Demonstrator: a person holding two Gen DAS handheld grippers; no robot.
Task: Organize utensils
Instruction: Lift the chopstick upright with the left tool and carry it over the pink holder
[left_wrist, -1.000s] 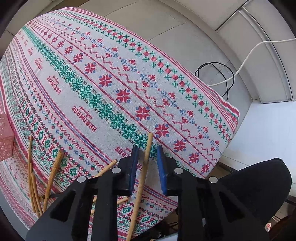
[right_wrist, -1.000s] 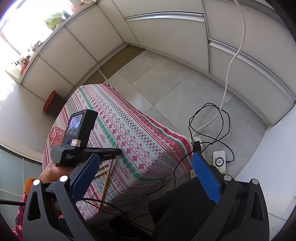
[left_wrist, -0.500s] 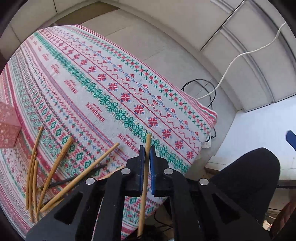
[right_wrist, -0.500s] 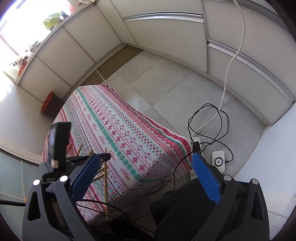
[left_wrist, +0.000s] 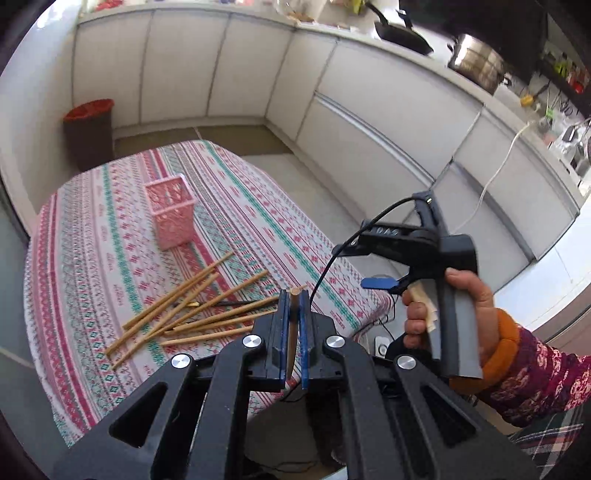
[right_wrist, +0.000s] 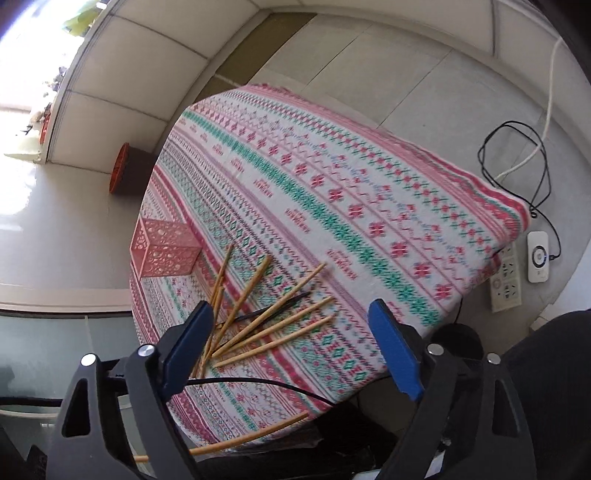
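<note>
My left gripper (left_wrist: 293, 295) is shut on one wooden chopstick (left_wrist: 292, 332), held up off the table and pointing along the fingers; the same stick shows low in the right wrist view (right_wrist: 236, 443). Several more chopsticks (left_wrist: 192, 306) lie fanned on the patterned tablecloth (left_wrist: 92, 258), also seen in the right wrist view (right_wrist: 266, 317). A pink perforated holder (left_wrist: 171, 214) stands upright beyond them, and shows in the right wrist view (right_wrist: 162, 251). My right gripper (right_wrist: 291, 332) is open and empty above the pile; it shows in the left wrist view (left_wrist: 380, 283).
A black thin utensil (right_wrist: 280, 306) lies among the chopsticks. A red-rimmed bin (left_wrist: 88, 129) stands on the floor behind the table. Cables and a power strip (right_wrist: 506, 280) lie on the floor by the table's right edge. Cabinets line the walls.
My left gripper closed on the chopstick, lifted it off the table and swung toward the holder. My right gripper moved down and nearer over the pile, still open.
</note>
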